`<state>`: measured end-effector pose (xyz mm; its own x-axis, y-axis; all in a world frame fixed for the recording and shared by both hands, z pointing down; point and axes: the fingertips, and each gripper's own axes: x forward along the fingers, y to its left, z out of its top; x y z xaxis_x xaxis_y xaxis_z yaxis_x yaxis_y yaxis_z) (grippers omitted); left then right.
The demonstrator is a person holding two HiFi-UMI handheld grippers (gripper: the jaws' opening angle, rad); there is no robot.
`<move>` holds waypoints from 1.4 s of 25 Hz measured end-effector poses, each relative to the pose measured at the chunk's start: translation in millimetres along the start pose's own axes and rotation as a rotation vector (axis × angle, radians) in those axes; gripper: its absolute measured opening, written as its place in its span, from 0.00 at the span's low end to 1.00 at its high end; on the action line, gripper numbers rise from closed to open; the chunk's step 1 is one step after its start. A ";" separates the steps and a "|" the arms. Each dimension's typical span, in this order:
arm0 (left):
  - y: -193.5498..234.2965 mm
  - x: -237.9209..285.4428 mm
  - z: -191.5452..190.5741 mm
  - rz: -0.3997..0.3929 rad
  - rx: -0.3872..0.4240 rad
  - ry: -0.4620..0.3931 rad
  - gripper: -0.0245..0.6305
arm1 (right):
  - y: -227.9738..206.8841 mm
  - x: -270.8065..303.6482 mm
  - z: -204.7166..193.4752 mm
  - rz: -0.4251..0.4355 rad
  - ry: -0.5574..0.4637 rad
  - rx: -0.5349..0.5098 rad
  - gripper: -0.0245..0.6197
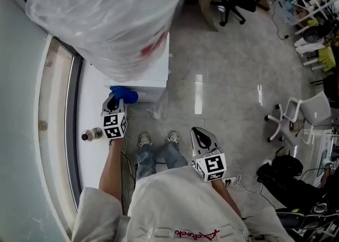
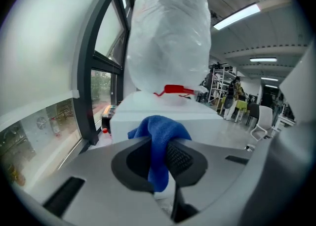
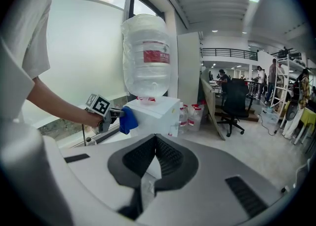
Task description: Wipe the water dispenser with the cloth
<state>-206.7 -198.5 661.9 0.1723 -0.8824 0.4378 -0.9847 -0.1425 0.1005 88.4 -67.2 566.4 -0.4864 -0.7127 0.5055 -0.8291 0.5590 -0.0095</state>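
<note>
Clamping the blue cloth (image 1: pixel 126 95), apparently touching the water dispenser (image 1: pixel 154 78) corner at centre-left, the left gripper (image 1: pixel 112 104) could rock the wrapped bottle (image 1: pixel 106 13) if pushed hard; the right gripper (image 3: pixel 154 153) hangs closed, empty.

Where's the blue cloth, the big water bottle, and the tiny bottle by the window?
blue cloth (image 2: pixel 160 129): left gripper view, on its bunched-up top.
big water bottle (image 3: pixel 146 64): right gripper view, on the middle of its clear body.
tiny bottle (image 1: pixel 93 134): head view, on its clear body, lying on its side.
</note>
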 end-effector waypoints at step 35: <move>-90.9 8.0 -24.2 -0.132 -0.019 0.054 0.11 | -17.2 -6.5 -4.5 -0.006 -0.004 0.021 0.06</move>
<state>-115.1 -181.8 677.8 0.3022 -0.8311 0.4669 -0.9527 -0.2470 0.1771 107.0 -70.3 567.2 -0.4820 -0.7178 0.5024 -0.8377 0.5456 -0.0242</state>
